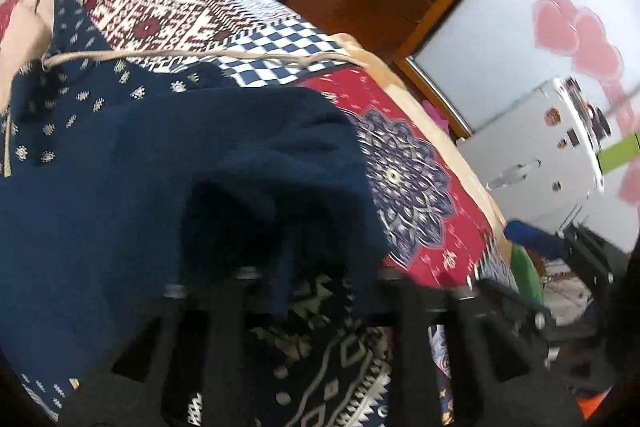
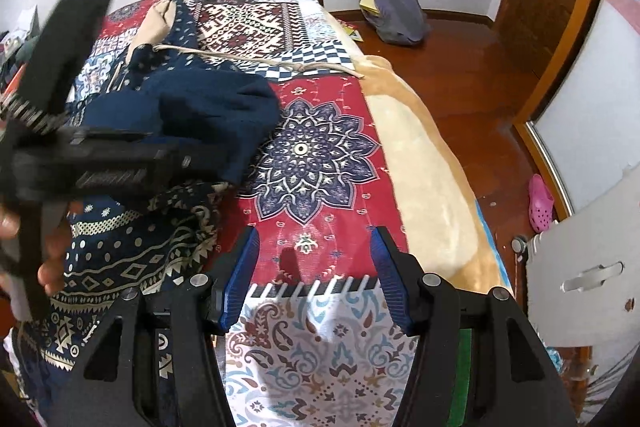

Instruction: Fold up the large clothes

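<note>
Two grippers work over a bed, and only one has cloth: the left gripper (image 2: 160, 155) appears, in the right wrist view, pressed onto a bunched edge of the navy garment (image 2: 208, 107), though its fingertips are buried in fabric in its own view, so the pinch is a judgement. The right gripper (image 2: 314, 267) hangs just above the patchwork bedspread (image 2: 320, 155) with its blue-padded fingers (image 2: 244, 259) spread and nothing between them. The step in hand looks like an early fold: one end of the garment is lifted and doubled over itself, while the rest, navy with pale geometric print, lies crumpled toward the left side of the bed. Next, the free claw probably needs to take the opposite edge or corner so both can draw the cloth flat before laying it over; a one-sided pull would likely drag the heap. A beige drawstring (image 2: 256, 61) trails across the spread beyond the garment and could snag. Farther off, a tan blanket (image 2: 424, 163) edges the mattress, then a reddish wooden floor (image 2: 472, 67), a grey bag (image 2: 396, 7) against the white wall, and a pink shoe (image 2: 540, 203) by the mirrored door.
</note>
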Demonstrator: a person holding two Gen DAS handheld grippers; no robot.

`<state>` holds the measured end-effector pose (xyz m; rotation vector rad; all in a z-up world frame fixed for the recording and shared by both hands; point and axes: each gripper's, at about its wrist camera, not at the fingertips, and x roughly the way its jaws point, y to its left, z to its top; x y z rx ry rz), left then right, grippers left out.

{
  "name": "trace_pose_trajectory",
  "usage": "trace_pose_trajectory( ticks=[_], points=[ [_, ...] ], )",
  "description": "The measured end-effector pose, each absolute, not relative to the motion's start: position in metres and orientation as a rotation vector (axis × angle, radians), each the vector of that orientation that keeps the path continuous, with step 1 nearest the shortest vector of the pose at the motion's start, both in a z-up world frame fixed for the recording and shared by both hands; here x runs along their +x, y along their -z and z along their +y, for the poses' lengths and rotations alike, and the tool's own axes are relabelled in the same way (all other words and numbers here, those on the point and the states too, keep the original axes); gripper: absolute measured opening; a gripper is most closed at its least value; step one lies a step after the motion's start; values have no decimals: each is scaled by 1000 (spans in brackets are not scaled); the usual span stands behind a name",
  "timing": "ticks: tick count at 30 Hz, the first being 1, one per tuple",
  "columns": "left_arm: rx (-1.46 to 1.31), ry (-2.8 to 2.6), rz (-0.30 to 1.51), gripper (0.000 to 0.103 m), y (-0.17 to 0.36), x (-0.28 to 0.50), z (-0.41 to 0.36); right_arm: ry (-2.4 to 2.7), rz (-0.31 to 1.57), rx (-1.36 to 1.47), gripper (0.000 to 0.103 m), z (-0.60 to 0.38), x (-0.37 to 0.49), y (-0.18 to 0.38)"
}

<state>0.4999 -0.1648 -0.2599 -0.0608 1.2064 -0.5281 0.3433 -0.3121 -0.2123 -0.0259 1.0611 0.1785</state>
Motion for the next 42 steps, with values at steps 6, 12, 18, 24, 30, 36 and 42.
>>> trace_pose_trajectory(
  ticks=[6, 12, 18, 24, 30, 36, 42],
  points=[
    [-178, 521, 1143, 0, 232, 497, -138, -188, 1060, -42, 54, -302, 347, 212],
    [-213, 508, 942, 0, 151, 474, -85, -212, 1064, -17, 54, -287, 359, 207],
    [-292, 397, 816, 0, 103, 451, 1, -241, 1078, -51, 54, -255, 378, 208],
    [-364, 220, 786, 0, 110, 431, 95, -256, 1136, -103, 54, -222, 395, 225],
    [-354, 34, 807, 0, 140, 421, 169, -249, 1159, -187, 54, -202, 396, 235],
    [-406, -89, 851, 0, 180, 411, 232, -220, 1172, -208, 54, -202, 399, 239],
    [-293, -61, 963, 2, 215, 412, 228, -190, 1178, -177, 54, -207, 400, 238]
  ],
)
